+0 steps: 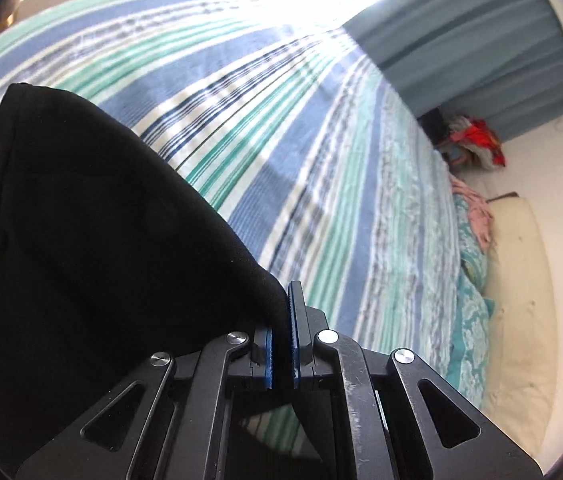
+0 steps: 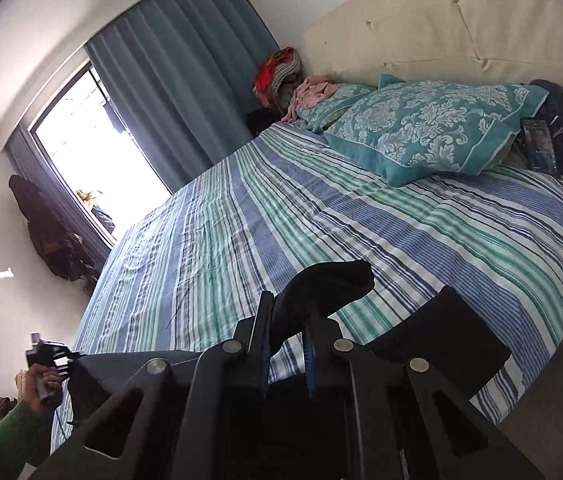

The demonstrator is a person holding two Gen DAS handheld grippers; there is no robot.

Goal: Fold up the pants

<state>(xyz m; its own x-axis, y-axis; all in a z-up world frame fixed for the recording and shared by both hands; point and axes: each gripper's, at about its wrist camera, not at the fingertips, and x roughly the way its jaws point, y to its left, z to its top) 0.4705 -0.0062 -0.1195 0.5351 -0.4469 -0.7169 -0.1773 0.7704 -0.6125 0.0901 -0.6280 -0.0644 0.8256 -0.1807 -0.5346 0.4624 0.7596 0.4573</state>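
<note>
The black pants (image 1: 93, 240) hang in the air above the striped bed (image 1: 281, 160). My left gripper (image 1: 281, 320) is shut on an edge of the pants, and the cloth spreads up and to the left of its fingers. In the right wrist view my right gripper (image 2: 287, 320) is shut on another bunched part of the black pants (image 2: 329, 284), which hang down below it over the bed's near edge. The left gripper (image 2: 47, 360) shows at the lower left of that view, held by a hand in a green sleeve.
The bed has a blue, green and white striped sheet (image 2: 321, 220). Teal patterned pillows (image 2: 421, 128) and a phone (image 2: 539, 144) lie by the cream headboard (image 2: 461, 20). A pile of clothes (image 2: 281, 68) sits in the corner by blue curtains (image 2: 185, 80) and a window (image 2: 81, 152).
</note>
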